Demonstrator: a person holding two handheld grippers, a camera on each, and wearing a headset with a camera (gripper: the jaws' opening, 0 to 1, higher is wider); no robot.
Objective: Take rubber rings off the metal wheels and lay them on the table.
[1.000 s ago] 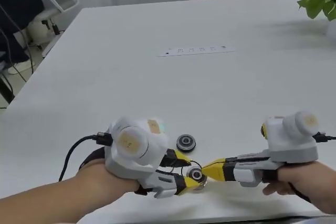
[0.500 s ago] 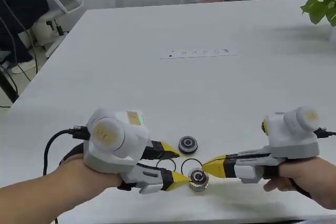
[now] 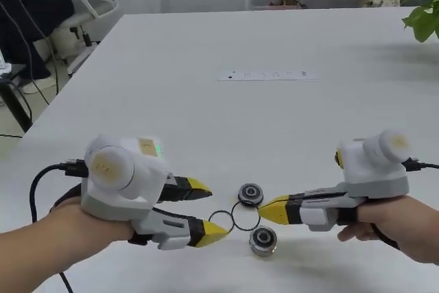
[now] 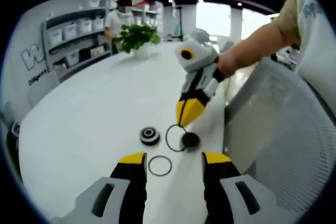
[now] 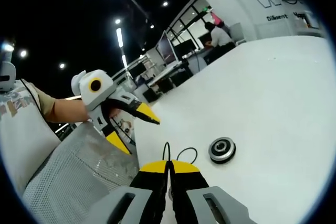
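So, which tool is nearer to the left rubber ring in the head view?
Left. The ring lies between the left tool's open tips; the right tool holds the other ring.

A round silver metal wheel (image 3: 250, 194) lies flat at lower centre of the head view, a 2nd wheel (image 3: 263, 240) just below it. A thin black rubber ring (image 3: 220, 221) lies flat to their left, and a 2nd ring (image 3: 245, 217) sits between the wheels.
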